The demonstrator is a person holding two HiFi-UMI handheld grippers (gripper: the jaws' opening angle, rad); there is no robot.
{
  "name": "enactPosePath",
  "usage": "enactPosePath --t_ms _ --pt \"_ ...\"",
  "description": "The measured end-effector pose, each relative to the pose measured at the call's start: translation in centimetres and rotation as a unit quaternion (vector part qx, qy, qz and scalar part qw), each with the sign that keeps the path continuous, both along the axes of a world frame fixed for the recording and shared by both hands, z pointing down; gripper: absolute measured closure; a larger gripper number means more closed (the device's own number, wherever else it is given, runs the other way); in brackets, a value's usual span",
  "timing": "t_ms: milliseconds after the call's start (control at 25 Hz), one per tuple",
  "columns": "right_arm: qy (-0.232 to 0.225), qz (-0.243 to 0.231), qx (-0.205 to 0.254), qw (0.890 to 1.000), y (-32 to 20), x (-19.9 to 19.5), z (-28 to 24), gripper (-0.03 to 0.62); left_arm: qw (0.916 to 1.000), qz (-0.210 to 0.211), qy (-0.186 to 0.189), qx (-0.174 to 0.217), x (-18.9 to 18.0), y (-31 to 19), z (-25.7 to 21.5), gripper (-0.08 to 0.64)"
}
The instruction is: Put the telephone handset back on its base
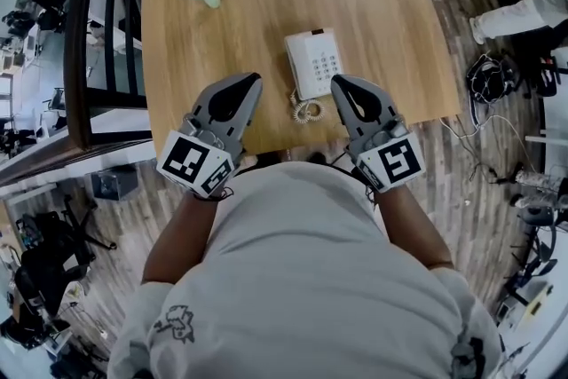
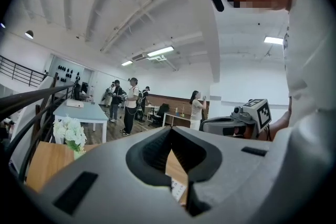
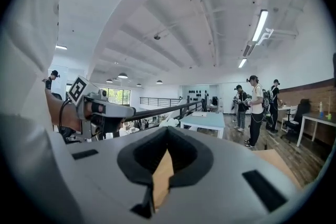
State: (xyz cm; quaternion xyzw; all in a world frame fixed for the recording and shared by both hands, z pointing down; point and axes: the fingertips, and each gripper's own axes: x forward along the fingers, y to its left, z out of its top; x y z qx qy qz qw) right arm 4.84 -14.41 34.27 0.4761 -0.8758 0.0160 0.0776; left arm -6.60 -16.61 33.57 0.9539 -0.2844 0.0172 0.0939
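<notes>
The telephone (image 1: 312, 62) lies by the worktop's (image 1: 240, 4) near edge, between the two claws and touching neither. The left claw (image 1: 244, 84) and the right claw (image 1: 343, 85) are both closed, empty.

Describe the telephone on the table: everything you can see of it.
The telephone is white, plastic-looking and rectangular, lying flat on the wooden table near its front edge. Keys fill its right half. The left half looks like the handset in its cradle, though it is too small to confirm. A pale coiled cord bunches at its near-left corner. It sits between the left gripper and right gripper; neither holds it.
</notes>
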Motion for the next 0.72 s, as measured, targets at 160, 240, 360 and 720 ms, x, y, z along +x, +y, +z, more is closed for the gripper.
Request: enactPosePath --t_ms 160,240,360,720 --pt "-0.011 -0.009 0.016 1.000 2.5 2.9 -1.2 0.587 0.9999 -0.005 -0.001 0.013 3.4 2.4 -1.0 0.554" --pt "-0.010 -0.015 0.014 1.000 3.9 4.1 -1.1 0.587 0.9998 -0.012 0.000 0.015 4.4 3.7 -1.2 0.554" --pt "-0.010 -0.026 0.014 1.000 5.8 5.6 -0.9 0.588 0.9997 -0.022 0.000 0.013 5.7 5.7 -1.1 0.554" --pt "-0.021 -0.061 0.010 0.998 11.4 9.6 -1.1 0.588 0.9990 -0.042 -0.007 0.017 9.8 12.4 -1.6 0.554"
